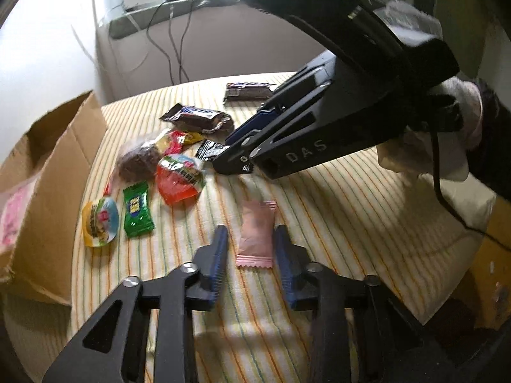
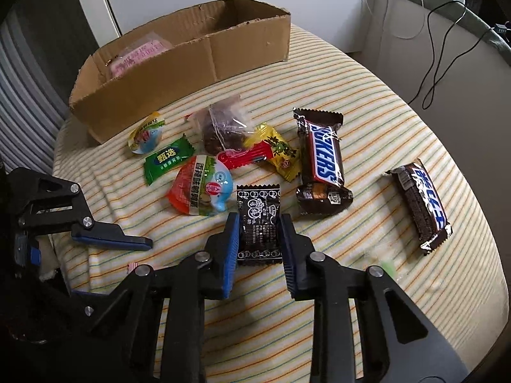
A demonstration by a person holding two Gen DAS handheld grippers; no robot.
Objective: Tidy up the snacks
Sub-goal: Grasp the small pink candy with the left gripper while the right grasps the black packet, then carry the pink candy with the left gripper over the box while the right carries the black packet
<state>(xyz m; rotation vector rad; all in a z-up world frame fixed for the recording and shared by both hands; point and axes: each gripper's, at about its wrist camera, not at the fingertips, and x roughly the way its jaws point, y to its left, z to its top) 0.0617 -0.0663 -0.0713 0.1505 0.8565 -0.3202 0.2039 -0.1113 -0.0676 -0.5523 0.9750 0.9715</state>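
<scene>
A pink sachet lies on the striped cloth between the fingers of my left gripper, which is open around it with gaps on both sides. My right gripper straddles a small black sachet, its pads close to both edges; it also shows in the left wrist view at the black sachet. Other snacks lie in a cluster: a red jelly cup, a green candy, a Snickers bar.
An open cardboard box stands at the far left of the cloth, with a pink packet inside. A second dark bar lies to the right. The left gripper's finger shows at the left. Cables hang behind.
</scene>
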